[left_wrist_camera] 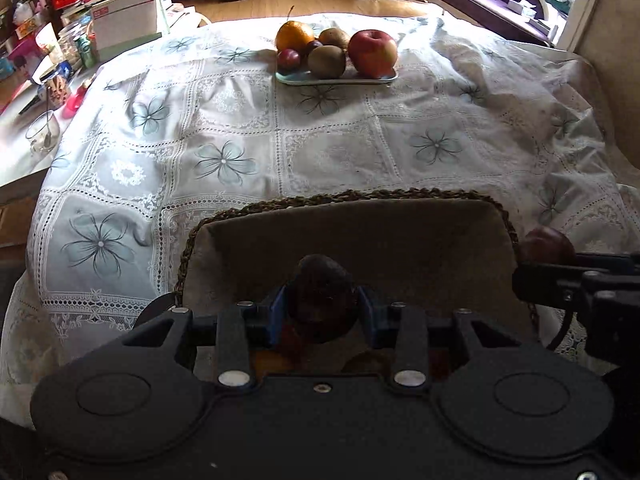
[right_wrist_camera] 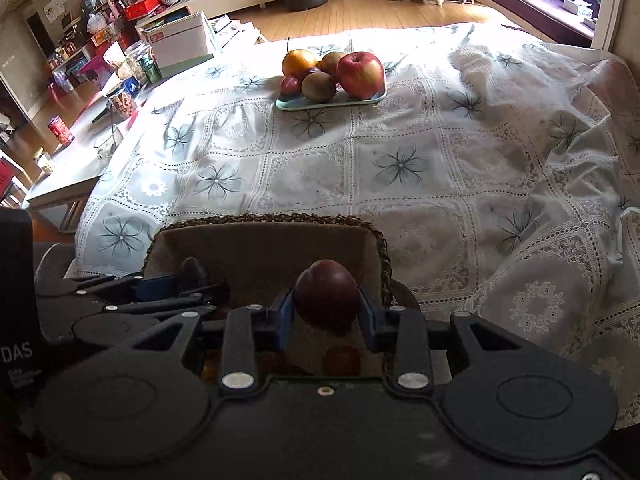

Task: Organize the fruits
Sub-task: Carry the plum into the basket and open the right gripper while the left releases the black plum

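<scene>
A dark fruit (left_wrist_camera: 323, 300) is pinched between the blue fingers (left_wrist_camera: 278, 314) of the left claw (left_wrist_camera: 323, 312), held over the lined wicker basket (left_wrist_camera: 400, 224); a dark red plum (right_wrist_camera: 326, 296) is clamped in the right claw (right_wrist_camera: 326, 312) above the same basket, near its right wall; more fruit (right_wrist_camera: 342, 360) is seen dimly at the basket's bottom; the basket is set at the near edge of a bench covered by a flowered lace cloth (left_wrist_camera: 320, 148); further off on the cloth, a pale tray (left_wrist_camera: 380, 79) is loaded with a red apple (left_wrist_camera: 373, 53), an orange (left_wrist_camera: 294, 35), two kiwis (left_wrist_camera: 327, 61) and small plums (left_wrist_camera: 289, 59); cluttered shelves are seen beyond on the left.
</scene>
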`<state>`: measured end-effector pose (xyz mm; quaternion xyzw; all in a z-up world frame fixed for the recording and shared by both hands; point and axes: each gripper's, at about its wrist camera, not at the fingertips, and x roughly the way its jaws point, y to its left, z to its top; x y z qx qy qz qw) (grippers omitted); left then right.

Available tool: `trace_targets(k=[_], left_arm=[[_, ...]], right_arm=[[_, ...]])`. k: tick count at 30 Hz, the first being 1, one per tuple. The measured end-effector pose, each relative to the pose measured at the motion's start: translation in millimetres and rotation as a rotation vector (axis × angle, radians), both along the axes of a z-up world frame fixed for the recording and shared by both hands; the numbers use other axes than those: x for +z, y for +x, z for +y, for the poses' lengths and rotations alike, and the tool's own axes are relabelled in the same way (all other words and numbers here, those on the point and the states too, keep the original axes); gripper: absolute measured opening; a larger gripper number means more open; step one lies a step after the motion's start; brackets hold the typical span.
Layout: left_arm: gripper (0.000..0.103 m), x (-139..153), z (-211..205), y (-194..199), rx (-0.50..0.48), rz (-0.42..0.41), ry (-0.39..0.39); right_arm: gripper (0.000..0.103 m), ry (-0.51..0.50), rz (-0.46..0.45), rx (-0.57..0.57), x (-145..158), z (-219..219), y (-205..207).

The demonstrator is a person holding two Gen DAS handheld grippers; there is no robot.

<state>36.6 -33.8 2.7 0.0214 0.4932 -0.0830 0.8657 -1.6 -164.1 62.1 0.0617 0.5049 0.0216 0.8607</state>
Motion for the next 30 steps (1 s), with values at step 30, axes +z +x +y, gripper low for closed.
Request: trace_targets(k=[30], left_arm=[[0.048,-27.1,20.1,3.0,0.127,0.03,0.041]], right_arm=[[0.037,-0.074,0.057,-0.006,-37.1,18.8,17.0]])
